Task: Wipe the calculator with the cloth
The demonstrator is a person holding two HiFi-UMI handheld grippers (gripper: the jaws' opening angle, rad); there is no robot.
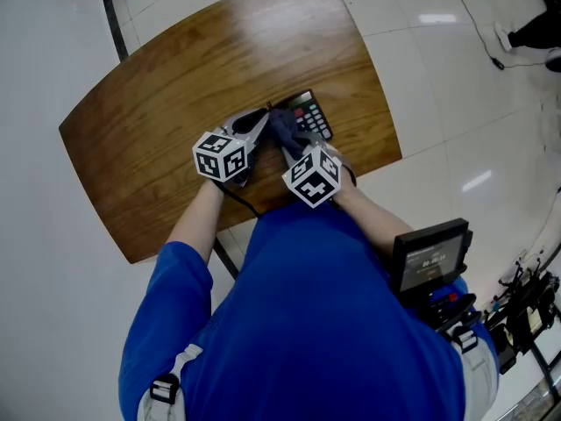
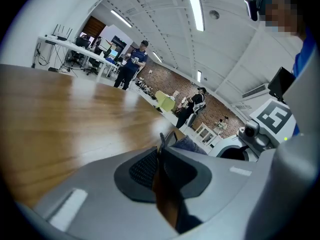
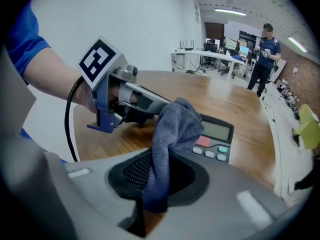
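— While both tools work near the front edge of the table (image 1: 175, 103), which one has the cloth?

— That's the right tool (image 3: 162, 170). Its jaws are clamped on the blue-grey cloth (image 3: 172, 134). The fabric runs up from between the dark pads (image 3: 136, 171) and bunches over on top of the calculator (image 3: 220, 134).

— Where on the calculator does the cloth lie?

— On the end nearest the left tool (image 2: 167, 138), just beside the display (image 3: 216, 130). The display, a red key (image 3: 202, 141) and a row of small keys (image 3: 215, 155) beside the cloth are uncovered.

— And where is the calculator itself?

— On the wooden table, keys facing up. It sits close to the edge nearest the person and toward the right-hand side as the head view shows it. Both tools reach in to it from that edge.

— What about the left tool's jaws?

— They're drawn almost together, with only a narrow slit between the pads, and a thin dark edge sits pinched at their tips. In the right gripper view that tool reaches in to the calculator's end, where the cloth hides its tips. So it reads as gripping the calculator by that end.

— How do the two tools sit relative to each other?

— Side by side and near each other, angled inward, with the cloth lying between their tips.
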